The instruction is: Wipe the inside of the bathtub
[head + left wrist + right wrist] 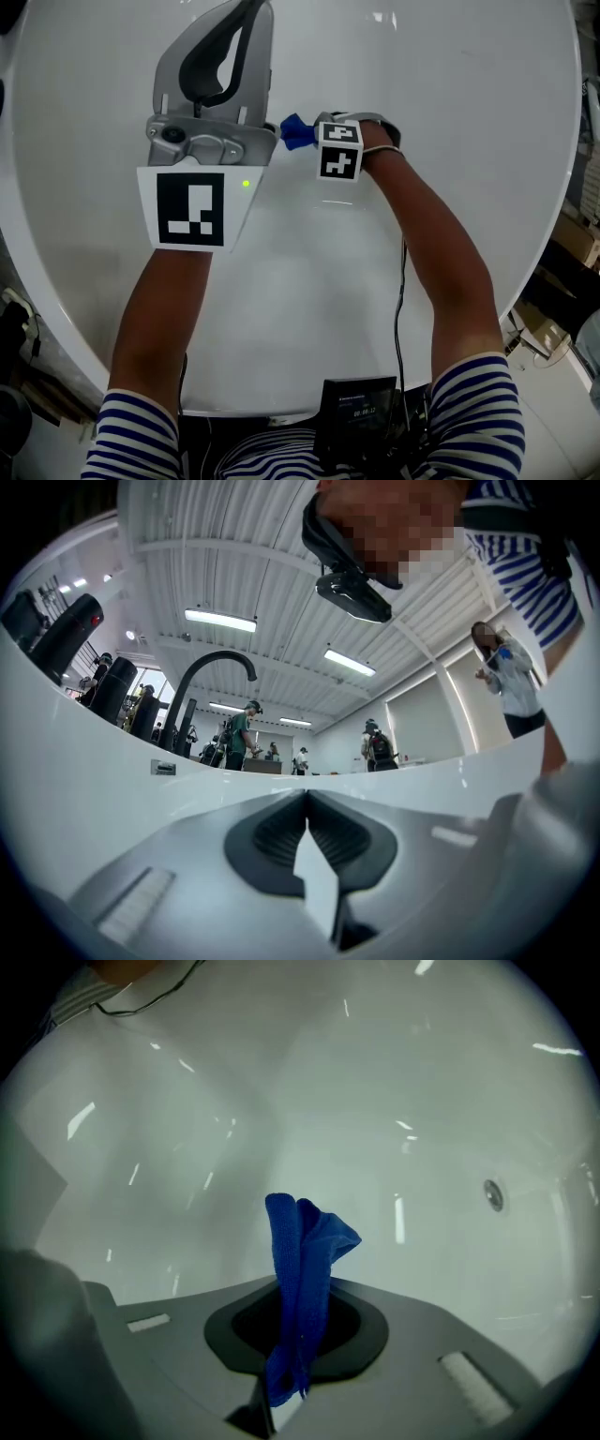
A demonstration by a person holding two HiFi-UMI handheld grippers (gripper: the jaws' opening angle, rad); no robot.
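Note:
The white bathtub (441, 75) fills the head view, seen from above. My right gripper (311, 134) is down inside it, shut on a blue cloth (296, 130) whose folded end sticks out past the jaws. In the right gripper view the blue cloth (302, 1269) stands up between the pads of the right gripper (298, 1316), close to the glossy tub wall (403, 1091). My left gripper (246, 17) is held higher, nearer the camera, and away from the cloth. In its own view the left gripper (307, 803) is shut with nothing in it, tilted up over the tub rim (84, 780).
An overflow fitting (493, 1194) sits in the tub wall to the right. A black curved faucet (208, 669) rises behind the rim. Several people stand in the hall behind. Boxes and clutter (574, 234) lie on the floor right of the tub. A small screen (358, 405) hangs at the person's waist.

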